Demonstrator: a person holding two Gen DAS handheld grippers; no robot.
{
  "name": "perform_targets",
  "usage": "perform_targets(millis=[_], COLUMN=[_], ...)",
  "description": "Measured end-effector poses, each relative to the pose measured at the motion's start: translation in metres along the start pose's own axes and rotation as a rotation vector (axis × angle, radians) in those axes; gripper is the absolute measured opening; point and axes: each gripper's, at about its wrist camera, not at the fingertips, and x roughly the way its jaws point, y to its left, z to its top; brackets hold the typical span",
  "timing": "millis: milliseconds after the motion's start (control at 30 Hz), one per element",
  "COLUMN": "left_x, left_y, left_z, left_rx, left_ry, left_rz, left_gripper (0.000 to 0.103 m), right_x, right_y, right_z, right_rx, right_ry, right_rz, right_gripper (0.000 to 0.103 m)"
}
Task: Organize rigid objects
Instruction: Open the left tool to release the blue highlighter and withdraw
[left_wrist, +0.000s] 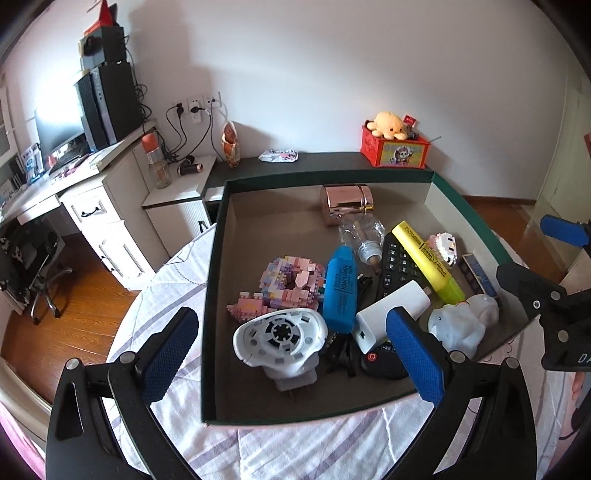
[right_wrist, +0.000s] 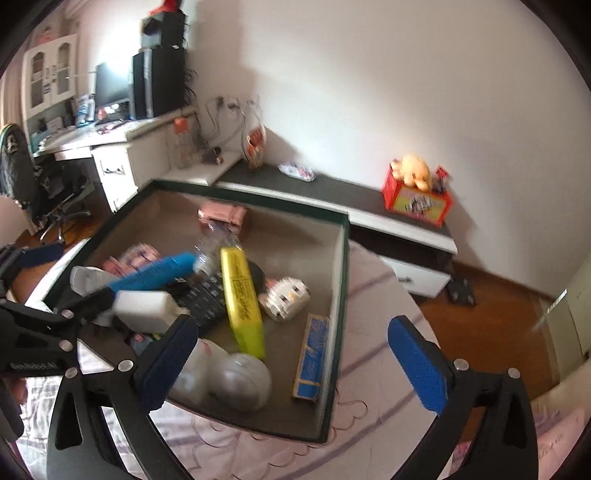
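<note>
Both the left gripper (left_wrist: 291, 354) and right gripper (right_wrist: 291, 363) hover with jaws spread, empty, above the green-rimmed box (left_wrist: 212, 295) on the bed, where the yellow highlighter (left_wrist: 428, 262), apparently propped on the calculator (left_wrist: 397, 266), could roll if nudged.

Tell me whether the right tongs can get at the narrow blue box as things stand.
Probably yes. The narrow blue box lies alone by the tray's right wall, nothing on top of it, and the right tongs hang open above that corner.
</note>
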Motion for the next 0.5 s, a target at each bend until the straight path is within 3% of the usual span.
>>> perform_targets(millis=[500], left_x=[-0.041], left_y=[0.006], left_z=[-0.009], left_rx=[-0.036], left_ry=[-0.129], left_rz=[-0.037], left_gripper=[0.103], right_x=[-0.032], right_y=[0.027], right_z=[-0.009], right_rx=[0.010], right_ry=[-0.059], right_rz=[0.035], right_gripper=[0.103])
